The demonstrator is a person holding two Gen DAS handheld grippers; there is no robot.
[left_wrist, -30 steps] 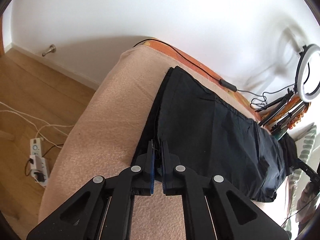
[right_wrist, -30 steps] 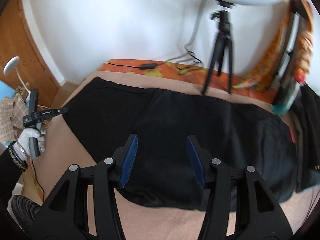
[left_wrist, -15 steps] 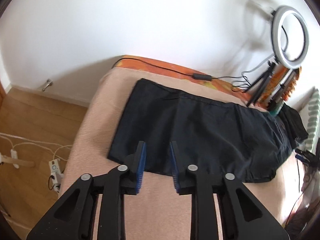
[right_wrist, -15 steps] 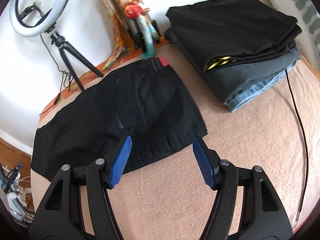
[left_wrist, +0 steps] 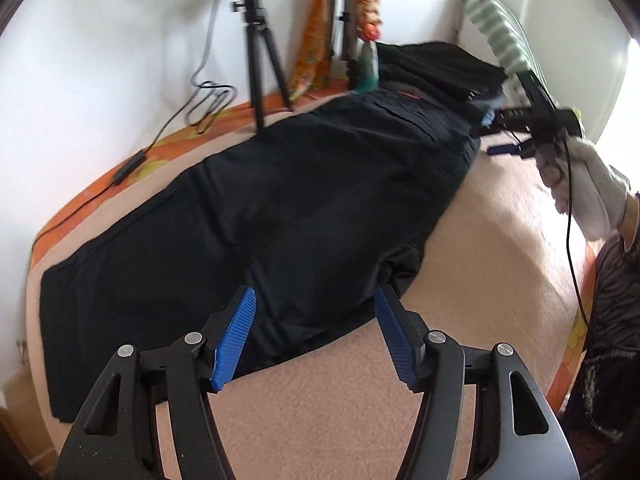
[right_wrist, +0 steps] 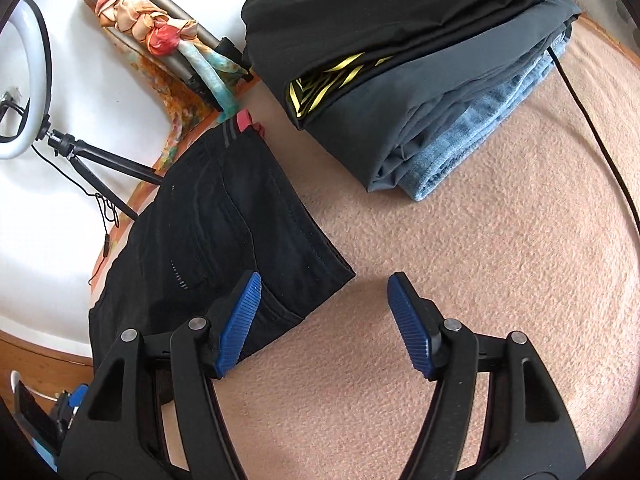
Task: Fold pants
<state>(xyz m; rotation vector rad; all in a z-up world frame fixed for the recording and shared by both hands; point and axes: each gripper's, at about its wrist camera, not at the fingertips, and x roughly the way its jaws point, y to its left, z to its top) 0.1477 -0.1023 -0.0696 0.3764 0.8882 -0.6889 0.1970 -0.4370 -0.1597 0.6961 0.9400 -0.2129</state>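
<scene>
Black pants (left_wrist: pixel 280 208) lie flat, folded lengthwise, on a peach blanket (left_wrist: pixel 460 320). My left gripper (left_wrist: pixel 316 334) is open and empty, hovering over the pants' near edge around mid-length. In the right wrist view the waistband end of the pants (right_wrist: pixel 224 232) shows at left. My right gripper (right_wrist: pixel 324 320) is open and empty above the waistband's near corner, with its left pad over the cloth. In the left wrist view the right gripper (left_wrist: pixel 516 140) shows at far right, held by a white-gloved hand.
A stack of folded clothes (right_wrist: pixel 408 64) sits on the blanket just beyond the waistband. A ring light on a black tripod (left_wrist: pixel 256 52) stands by the white wall, with cables (left_wrist: pixel 172 120) along the bed's far edge. A black cable (right_wrist: pixel 600 140) crosses the blanket at right.
My left gripper let go of the pant-leg hem, opened wide and swung toward the middle of the pants. My right gripper moved from mid-pants to the waistband end and stayed open.
</scene>
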